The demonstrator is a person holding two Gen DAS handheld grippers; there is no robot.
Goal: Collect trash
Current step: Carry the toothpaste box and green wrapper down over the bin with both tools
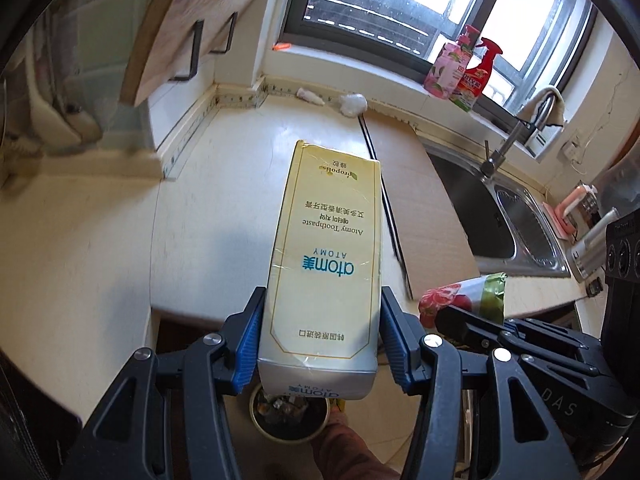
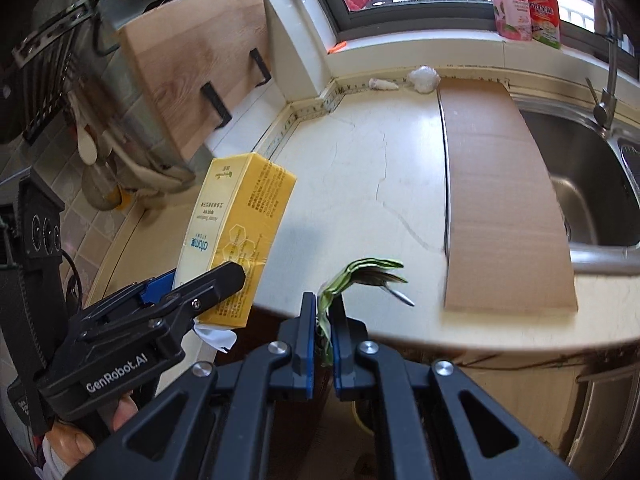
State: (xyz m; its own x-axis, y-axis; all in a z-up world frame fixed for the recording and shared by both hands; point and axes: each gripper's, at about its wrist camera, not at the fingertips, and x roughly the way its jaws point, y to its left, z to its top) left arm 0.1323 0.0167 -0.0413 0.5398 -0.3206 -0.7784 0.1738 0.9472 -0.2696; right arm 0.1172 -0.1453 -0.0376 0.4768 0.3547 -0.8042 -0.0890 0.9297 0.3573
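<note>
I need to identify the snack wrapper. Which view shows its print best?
Left wrist: the snack wrapper faces it, red fruit print and green end visible. Right wrist shows the wrapper edge-on, pinched in the right gripper.

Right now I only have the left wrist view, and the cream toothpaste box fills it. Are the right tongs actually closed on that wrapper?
Observer: Yes. The right tongs are shut on the crumpled green foil wrapper and pinch its lower end.
Operator: Anything hanging off the box?
Observer: A white scrap pokes out under the lower end of the cream-and-yellow cardboard toothpaste box. I cannot tell whether it is loose paper or a torn flap.
</note>
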